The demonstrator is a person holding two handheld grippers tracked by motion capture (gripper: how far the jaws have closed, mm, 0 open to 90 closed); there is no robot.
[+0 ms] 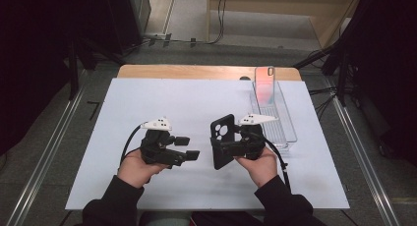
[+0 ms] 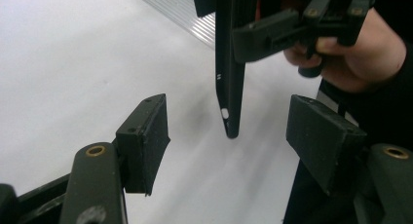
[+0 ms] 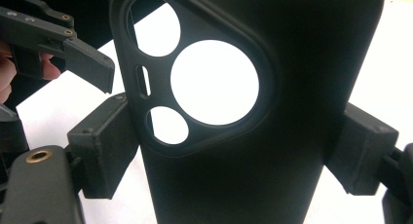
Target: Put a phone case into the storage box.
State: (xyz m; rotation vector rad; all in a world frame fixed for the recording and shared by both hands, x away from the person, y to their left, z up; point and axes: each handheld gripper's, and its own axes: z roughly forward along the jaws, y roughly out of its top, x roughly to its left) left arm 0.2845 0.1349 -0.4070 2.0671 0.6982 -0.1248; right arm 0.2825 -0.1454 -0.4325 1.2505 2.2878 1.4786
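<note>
A black phone case with a camera cut-out stands upright over the white sheet, and my right gripper is shut on its lower half. In the right gripper view the case is clamped across its width by my right gripper, pads on both side edges. My left gripper is open just left of the case, jaws pointing at it. Seen from the left gripper view, the case hangs edge-on ahead of my open left gripper, apart from both pads.
A clear plastic tray lies on the right of the white sheet, with a pinkish phone leaning upright at its far end. The wooden table edge runs behind the sheet. Dark stands and cables surround the table.
</note>
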